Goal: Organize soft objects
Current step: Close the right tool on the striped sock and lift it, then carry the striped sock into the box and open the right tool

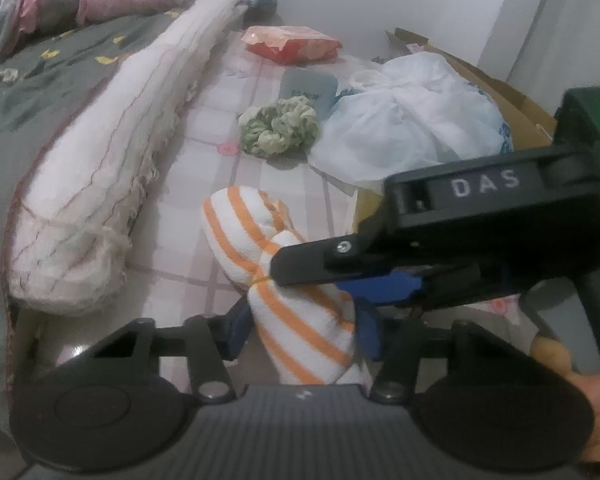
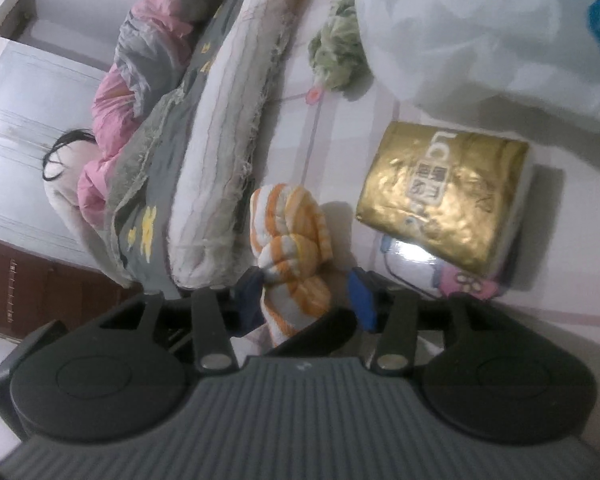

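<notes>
One "DAS" label on right tool [image 1: 300,276] (white letters), "LC" on gold pack [image 2: 444,192]

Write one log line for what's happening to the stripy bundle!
item: orange-striped cloth bundle | left gripper: shut on it | right gripper: open around it | surface: checked bedsheet

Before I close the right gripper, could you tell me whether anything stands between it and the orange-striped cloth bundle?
Nothing visible does: the orange-striped cloth bundle lies inside the open right gripper, with no other thing between them, and the left gripper grips its near end.
</notes>
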Available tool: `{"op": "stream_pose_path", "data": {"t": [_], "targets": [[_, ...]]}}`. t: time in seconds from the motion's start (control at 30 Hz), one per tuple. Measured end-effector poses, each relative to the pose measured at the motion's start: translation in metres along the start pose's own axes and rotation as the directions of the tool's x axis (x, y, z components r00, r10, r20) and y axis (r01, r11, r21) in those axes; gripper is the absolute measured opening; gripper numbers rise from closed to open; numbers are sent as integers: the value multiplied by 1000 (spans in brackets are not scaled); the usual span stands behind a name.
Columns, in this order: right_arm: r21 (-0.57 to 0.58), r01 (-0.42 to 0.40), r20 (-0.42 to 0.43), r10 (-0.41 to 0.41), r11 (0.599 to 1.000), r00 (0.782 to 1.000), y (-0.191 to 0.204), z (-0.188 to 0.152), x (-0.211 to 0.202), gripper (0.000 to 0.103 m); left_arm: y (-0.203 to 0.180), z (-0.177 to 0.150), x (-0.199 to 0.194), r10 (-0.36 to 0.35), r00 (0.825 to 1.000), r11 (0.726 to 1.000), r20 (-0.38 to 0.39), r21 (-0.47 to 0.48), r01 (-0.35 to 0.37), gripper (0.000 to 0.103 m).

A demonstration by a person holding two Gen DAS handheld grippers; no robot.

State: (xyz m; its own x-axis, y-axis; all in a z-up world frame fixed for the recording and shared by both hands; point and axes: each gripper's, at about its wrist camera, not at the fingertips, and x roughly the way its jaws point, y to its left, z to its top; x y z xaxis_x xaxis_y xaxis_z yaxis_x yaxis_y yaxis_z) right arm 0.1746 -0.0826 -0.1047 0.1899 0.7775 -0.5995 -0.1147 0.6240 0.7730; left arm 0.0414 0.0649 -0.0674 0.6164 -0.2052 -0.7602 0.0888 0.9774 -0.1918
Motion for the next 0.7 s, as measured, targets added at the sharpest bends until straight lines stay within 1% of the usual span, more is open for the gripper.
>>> {"op": "stream_pose_path", "data": {"t": [0.13,0.23,0.3,0.4,0.53,0.63,0.7], "targets": [[5,-12,4,12,1000,1000,1,0,3,48,1,1,-1,-15,1000,1000,-5,14,16,51],[-2,-20,5,20,1000,1000,4,-3,6,49,-2,-1,-5,-43,999,999,-6,26,43,51],[-9,-17,6,17,1000,1000,8,-5,6,48,-7,-3,-11,-28,1000,998,7,56,28,51],[-29,-22,18,23,999,1000,15,-7,3,41,-10,-1,-25,-20,999,997,39,70,17,51],[-67,-62,50,65,996,997,31,-7,-12,39,-16,9,-47,-25,996,996,90,86,18,51],[-113,-73,97,84,991,992,49,-6,-33,39,-26,20,-65,-51,988,993,147,117,34,51],[-148,-71,144,92,986,985,59,-4,-55,38,-39,31,-73,-83,979,987,186,149,55,51]]}}
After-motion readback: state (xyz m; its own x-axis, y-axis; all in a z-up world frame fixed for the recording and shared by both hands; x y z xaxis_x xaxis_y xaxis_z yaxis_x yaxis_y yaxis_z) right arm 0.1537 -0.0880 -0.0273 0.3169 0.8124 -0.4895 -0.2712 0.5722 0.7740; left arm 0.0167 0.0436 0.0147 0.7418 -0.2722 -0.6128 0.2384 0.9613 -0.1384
